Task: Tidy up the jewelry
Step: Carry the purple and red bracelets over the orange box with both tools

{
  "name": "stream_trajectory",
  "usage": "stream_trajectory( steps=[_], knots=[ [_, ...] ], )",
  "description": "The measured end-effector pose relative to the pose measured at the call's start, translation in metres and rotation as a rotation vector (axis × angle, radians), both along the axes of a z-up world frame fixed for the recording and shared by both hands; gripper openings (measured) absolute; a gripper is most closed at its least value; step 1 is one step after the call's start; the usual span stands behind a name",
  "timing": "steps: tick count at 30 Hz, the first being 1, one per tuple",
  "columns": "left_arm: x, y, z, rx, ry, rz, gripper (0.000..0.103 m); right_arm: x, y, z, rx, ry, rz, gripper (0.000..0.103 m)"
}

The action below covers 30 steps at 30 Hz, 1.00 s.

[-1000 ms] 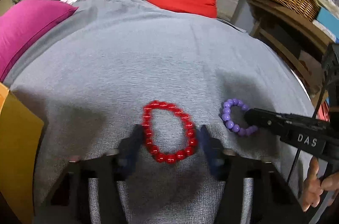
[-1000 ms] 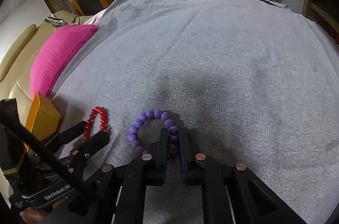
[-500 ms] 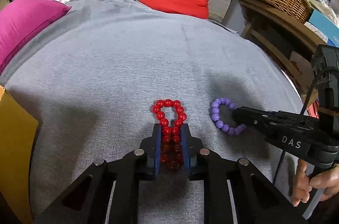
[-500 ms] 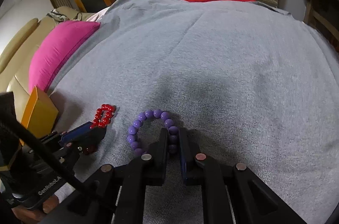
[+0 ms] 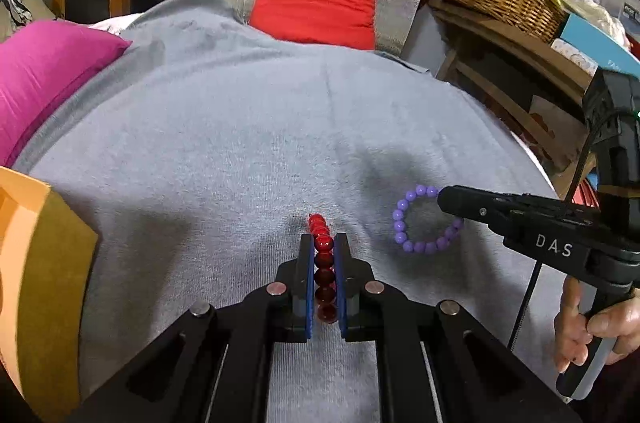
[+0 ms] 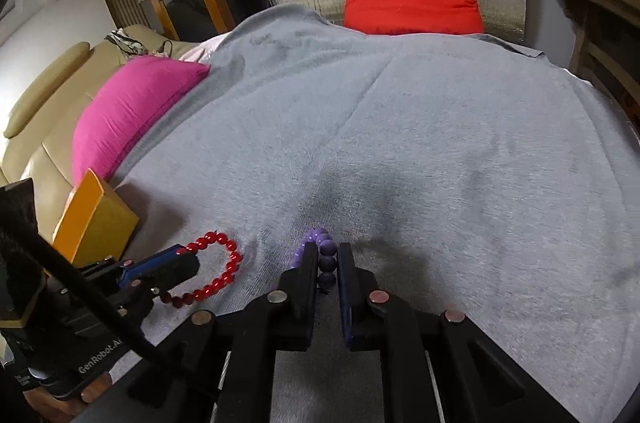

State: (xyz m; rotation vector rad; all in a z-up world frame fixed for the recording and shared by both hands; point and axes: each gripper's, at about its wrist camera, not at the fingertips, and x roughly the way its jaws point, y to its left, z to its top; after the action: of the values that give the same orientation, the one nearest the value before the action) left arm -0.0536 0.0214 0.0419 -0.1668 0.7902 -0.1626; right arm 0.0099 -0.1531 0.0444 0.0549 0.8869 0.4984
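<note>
Now both bracelets are off the grey blanket (image 5: 240,127): left gripper (image 5: 324,255) has pinched shut on red bracelet (image 5: 323,263), right gripper (image 6: 326,259) clamps purple bracelet (image 6: 325,249). Orange box (image 6: 94,219) likely next.

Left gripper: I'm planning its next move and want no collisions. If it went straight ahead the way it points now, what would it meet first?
Apart from the red bead bracelet it grips, the left gripper faces only grey blanket, then probably the red cushion; depth is unclear.
</note>
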Motion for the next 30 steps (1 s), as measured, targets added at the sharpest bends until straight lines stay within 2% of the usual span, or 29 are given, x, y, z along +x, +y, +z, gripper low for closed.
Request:
stream_trajectory(
  steps=[8,17,21,25,30],
  knots=[
    [-0.026,-0.001,0.029,-0.003,-0.071,0.013,0.01,-0.02,-0.011,0.014,0.011,-0.022,-0.004,0.011],
    [-0.062,0.0,0.068,0.009,-0.178,0.044,0.01,-0.048,-0.001,0.048,0.06,-0.09,0.03,0.011],
    [-0.087,0.017,0.088,-0.017,-0.225,0.075,0.01,-0.061,0.011,0.064,0.102,-0.106,0.055,0.011],
    [-0.11,0.042,0.104,-0.005,-0.236,0.115,0.01,-0.072,0.032,0.076,0.133,-0.121,0.095,0.011],
    [-0.154,0.096,0.121,0.032,-0.247,0.212,0.01,-0.088,0.071,0.09,0.179,-0.128,0.173,0.011]
  ],
)
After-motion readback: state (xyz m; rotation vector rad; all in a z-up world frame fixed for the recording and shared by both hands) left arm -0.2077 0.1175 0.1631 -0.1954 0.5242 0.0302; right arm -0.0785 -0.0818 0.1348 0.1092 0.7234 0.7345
